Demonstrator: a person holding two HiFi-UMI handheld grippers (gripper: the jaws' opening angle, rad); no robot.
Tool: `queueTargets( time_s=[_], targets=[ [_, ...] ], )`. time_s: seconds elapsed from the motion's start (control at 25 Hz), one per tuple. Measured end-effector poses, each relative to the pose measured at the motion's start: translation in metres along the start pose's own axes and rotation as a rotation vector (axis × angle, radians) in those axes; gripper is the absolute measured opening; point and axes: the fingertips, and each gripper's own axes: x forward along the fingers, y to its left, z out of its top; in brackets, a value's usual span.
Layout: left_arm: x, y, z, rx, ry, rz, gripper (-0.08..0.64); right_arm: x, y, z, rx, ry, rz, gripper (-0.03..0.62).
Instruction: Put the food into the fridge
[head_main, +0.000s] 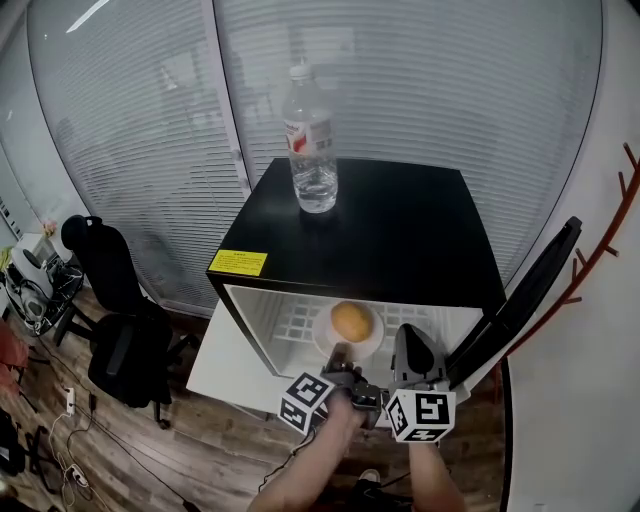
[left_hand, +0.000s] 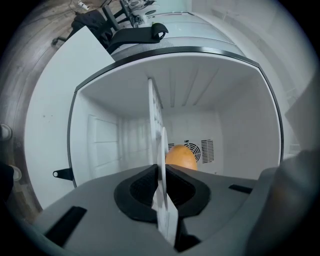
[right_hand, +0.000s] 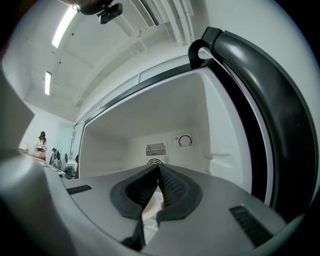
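Left gripper (head_main: 338, 358) clamped on plate (head_main: 373, 342), right gripper (head_main: 412, 332) closed empty beside it

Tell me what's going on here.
A person stands at an open fridge with a gripper in each hand. The left gripper is shut on the rim of a plate carrying round orange food, already inside over the shelf. The right gripper is beside it, shut and empty. A bottle stands on top.
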Motion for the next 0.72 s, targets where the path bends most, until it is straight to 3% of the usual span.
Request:
queueTargets(
  time_s=[0.24,0.32,0.48,0.72],
  targets=[
    [0.000,-0.007,0.000,0.034,0.014,-0.059,0.053,0.000,-0.001,0.004,-0.011,-0.007,-0.009,0.026],
    [0.000,-0.007,-0.001,0.036,0.023,-0.069,0.149,-0.001,-0.002,0.004,-0.010,-0.007,-0.013,0.026],
    [-0.001,0.000,0.000,0.039,0.040,-0.072,0.255,-0.002,-0.004,0.005,-0.008,-0.006,-0.023,0.026],
    [-0.003,-0.010,-0.001,0.067,0.067,-0.146,0.319,-0.003,-0.005,0.005,-0.003,-0.004,-0.031,0.026]
  ],
)
